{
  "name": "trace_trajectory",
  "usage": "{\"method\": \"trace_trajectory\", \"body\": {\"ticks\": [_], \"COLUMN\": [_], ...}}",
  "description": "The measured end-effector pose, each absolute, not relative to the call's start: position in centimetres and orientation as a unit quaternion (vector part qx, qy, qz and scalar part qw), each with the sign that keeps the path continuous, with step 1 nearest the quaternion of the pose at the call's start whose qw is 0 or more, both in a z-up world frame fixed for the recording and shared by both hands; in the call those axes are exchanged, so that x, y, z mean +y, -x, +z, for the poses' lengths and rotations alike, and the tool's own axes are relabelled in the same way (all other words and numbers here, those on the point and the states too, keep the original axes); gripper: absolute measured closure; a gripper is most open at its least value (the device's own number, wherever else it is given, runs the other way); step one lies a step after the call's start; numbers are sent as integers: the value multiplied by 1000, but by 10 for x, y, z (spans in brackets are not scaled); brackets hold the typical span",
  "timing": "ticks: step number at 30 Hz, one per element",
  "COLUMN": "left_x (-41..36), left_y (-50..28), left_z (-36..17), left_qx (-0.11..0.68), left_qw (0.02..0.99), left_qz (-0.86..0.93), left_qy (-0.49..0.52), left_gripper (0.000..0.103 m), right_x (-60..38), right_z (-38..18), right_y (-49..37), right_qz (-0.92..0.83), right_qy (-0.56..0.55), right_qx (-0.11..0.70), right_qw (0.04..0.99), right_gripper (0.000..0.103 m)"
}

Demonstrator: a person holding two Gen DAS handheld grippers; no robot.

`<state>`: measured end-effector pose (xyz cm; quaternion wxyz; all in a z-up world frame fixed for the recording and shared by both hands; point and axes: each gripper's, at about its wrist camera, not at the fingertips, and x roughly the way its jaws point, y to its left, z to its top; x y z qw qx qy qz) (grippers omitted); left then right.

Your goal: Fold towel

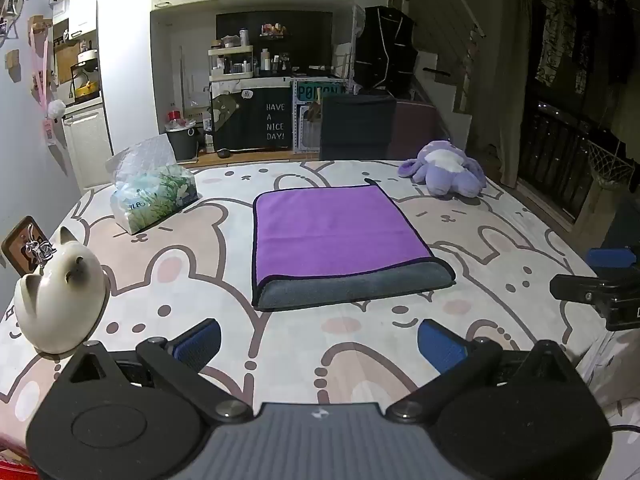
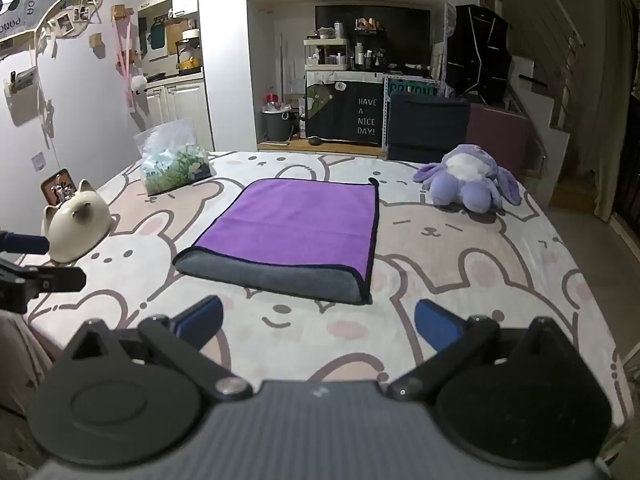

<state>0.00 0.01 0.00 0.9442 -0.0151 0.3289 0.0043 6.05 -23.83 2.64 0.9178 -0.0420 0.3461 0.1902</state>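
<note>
Towel (image 1: 336, 236) lies mid-table, one fold already in, grey underside showing along the near edge — left gripper (image 1: 318, 344) and right gripper (image 2: 318, 322) both wide, empty, short of it; next fold likely needs corner grips.

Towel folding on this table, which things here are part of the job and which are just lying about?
Part of the job:
- purple towel, already folded once, gray side showing at the near edge
- left hand-held gripper, open
- right hand-held gripper, open

Just lying about:
- plush toy
- cat figurine
- tissue pack
</note>
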Motion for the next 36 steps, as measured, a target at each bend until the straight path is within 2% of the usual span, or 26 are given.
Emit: {"method": "trace_trajectory", "body": {"ticks": [36], "left_x": [0], "left_y": [0], "left_z": [0], "left_qx": [327], "left_qw": [945], "left_qz": [5], "left_qy": [16], "left_gripper": [0], "right_x": [-239], "right_z": [26], "right_y": [-61], "right_qz": [190], "right_qy": [39], "right_qx": [346], "right_qw": [918], "right_gripper": [1]}}
